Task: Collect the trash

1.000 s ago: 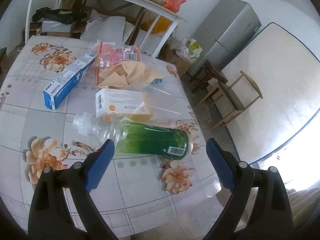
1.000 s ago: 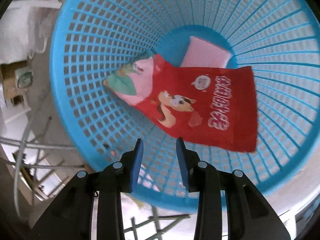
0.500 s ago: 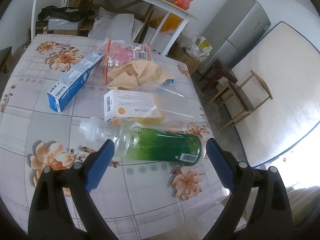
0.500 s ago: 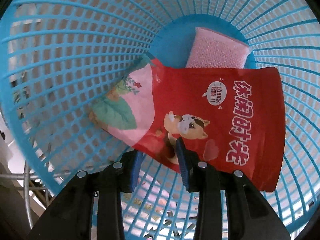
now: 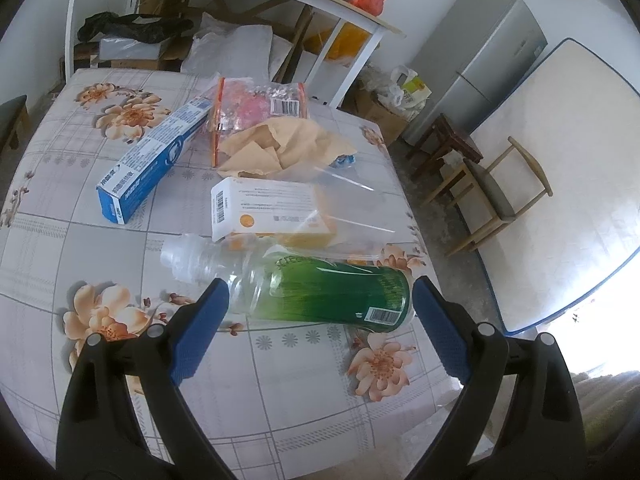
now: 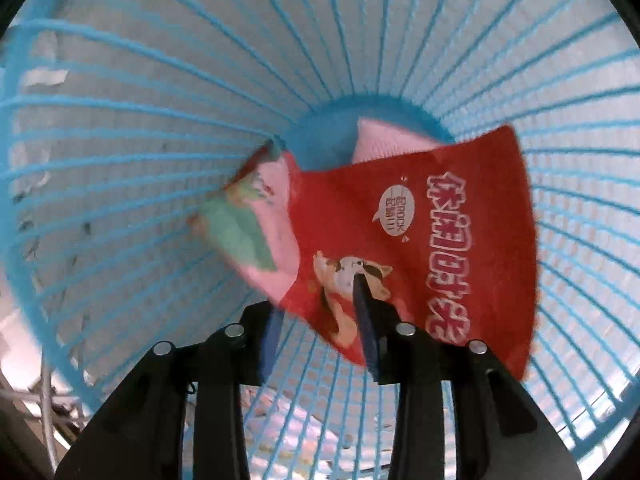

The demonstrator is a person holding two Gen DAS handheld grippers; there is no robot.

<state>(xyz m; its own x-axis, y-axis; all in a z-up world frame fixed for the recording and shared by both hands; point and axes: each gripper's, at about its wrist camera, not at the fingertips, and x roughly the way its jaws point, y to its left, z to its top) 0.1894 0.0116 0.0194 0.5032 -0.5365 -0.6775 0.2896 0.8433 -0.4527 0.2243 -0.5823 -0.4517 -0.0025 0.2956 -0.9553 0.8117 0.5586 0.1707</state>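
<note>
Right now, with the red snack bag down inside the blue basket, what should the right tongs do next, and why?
Probably lift the right tongs straight out. Their jaws have just been opening, the red snack bag lies between them inside the blue basket, and the bottle waits on the table.

Left claw (image 5: 316,320) gapes wide, angled downward; right claw (image 6: 316,312), pointing steeply down, has just been widening.

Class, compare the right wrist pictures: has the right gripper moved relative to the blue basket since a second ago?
Yes. The right gripper has gone deeper into the blue basket, from its rim towards the bottom; its jaws have just been opening around the red snack bag.
</note>
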